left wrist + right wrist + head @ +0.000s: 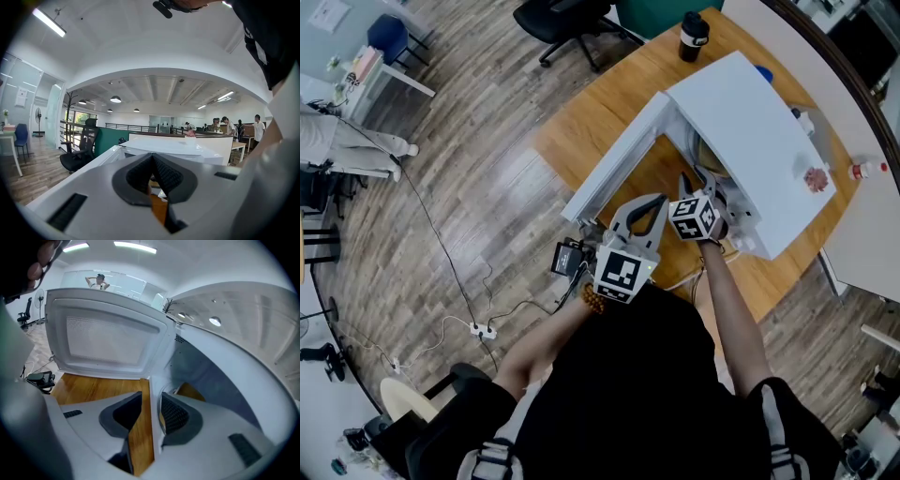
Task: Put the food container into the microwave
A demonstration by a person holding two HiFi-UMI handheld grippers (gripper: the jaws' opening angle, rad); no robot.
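Microwave (759, 141): stands white on the round wooden surface (600, 122), door (614, 164) swung wide to the left.

Food container (709, 157): sits inside the cavity, shows only as a curved pale edge under the top panel.

Right claw (701, 183): hangs at the mouth of the cavity, tilted downward, spread wide, gripping nothing. Seen along its own length, right claw (151, 395): frames the oven's white front edge in its gap, presses on nothing, faces the door's window (105, 341) ahead and to the left.

Left claw (659, 202): hovers just beside the right one, in front of the open door. Seen along its own length, left claw (152, 157): closes tip to tip, clamps nothing.

Marker cubes (623, 274): carry black-and-white square patterns.

Red-pink sticker (816, 178) on the microwave's top: too small to read.

Sheet (21, 97) on the far wall: too blurred to read.

Black tumbler (695, 36): stands at the far rim of the surface, well apart from the door.
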